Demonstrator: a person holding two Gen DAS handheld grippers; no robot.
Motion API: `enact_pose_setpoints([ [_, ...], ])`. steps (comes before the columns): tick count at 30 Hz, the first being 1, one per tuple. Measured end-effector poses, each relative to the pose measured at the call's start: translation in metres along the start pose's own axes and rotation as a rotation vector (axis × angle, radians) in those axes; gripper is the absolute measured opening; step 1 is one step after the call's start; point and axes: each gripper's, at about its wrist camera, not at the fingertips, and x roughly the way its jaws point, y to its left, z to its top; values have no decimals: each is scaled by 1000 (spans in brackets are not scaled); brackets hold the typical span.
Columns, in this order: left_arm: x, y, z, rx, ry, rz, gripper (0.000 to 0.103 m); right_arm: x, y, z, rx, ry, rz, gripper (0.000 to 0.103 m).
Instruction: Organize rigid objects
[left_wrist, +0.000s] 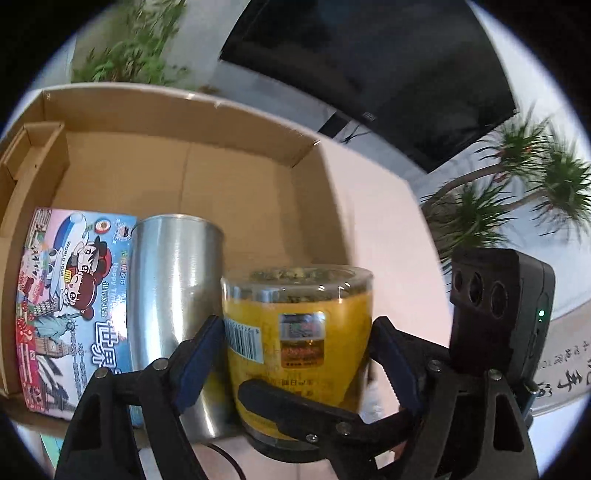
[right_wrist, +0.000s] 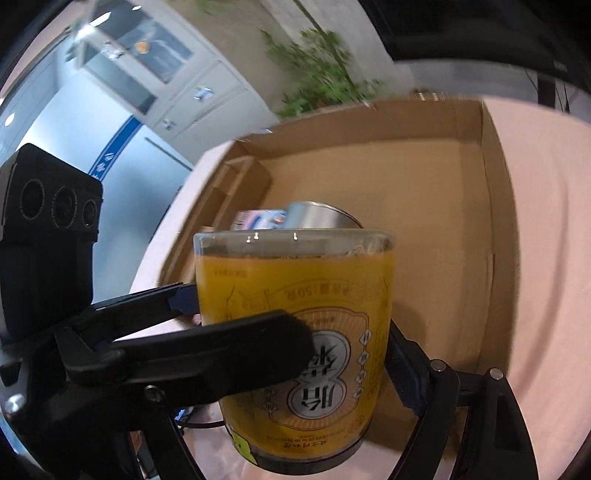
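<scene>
Both tongs pinch one yellow jar (left_wrist: 295, 354) from opposite sides, and I see it upside down between them, its printed label inverted. My left tongs (left_wrist: 295, 354) press their blue pads against the jar's flanks; my right tongs (right_wrist: 291, 325) clamp it the same way, and each view also shows the other tongs' black finger crossing the jar's front. The jar hangs over the near edge of an open cardboard box (left_wrist: 229, 177) that sits on a pink table (right_wrist: 546, 206). Inside the box, against the near wall, a steel cup (left_wrist: 177, 295) stands just beside a colourful game box (left_wrist: 74, 302). Behind, I see blurred plants (left_wrist: 524, 184) and a dark screen (left_wrist: 369, 66).
</scene>
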Motion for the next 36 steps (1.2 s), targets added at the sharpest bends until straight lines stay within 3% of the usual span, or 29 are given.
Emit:
enact_pose_setpoints([
  [5,15,-1,-1,32,31,16,77,29,-23,-14,87,39,-41,86],
  [8,6,-7,-6,43,13,48,77,27,-20,-20,91,24,-119,89],
  [10,-14,-7,-13,65,-33,52,77,21,-13,-25,68,-3,-129,91],
  [12,-43,-12,-28,104,-102,62,77,4,-9,-33,58,-41,-51,89],
  [15,-93,-22,-60,173,-230,107,78,-11,-4,-50,33,-62,-46,72],
  [16,-109,-26,-74,198,-269,125,79,-21,-2,-62,14,-89,-11,72],
  [17,-122,-28,-85,216,-295,144,81,-33,0,-76,-10,-124,10,74],
  [18,-135,-31,-102,235,-324,169,84,-44,0,-88,-28,-154,5,84],
  [19,-145,-35,-118,247,-340,195,84,-60,-5,-107,-44,-205,-38,95],
  [21,-156,-35,-144,256,-338,222,85,-72,-20,-131,-31,-252,-178,98],
  [23,-160,-34,-162,268,-323,240,85,-63,-47,-152,49,-193,-287,92],
  [25,-158,-37,-180,290,-309,243,84,-42,-70,-171,111,-83,-370,67],
  [28,-157,-36,-203,329,-294,218,84,-25,-72,-190,100,-29,-440,43],
  [32,-154,-37,-222,371,-273,166,84,-15,-41,-218,-36,-19,-454,44],
  [36,-135,-34,-231,468,-190,109,84,2,14,-253,-299,88,-300,44],
])
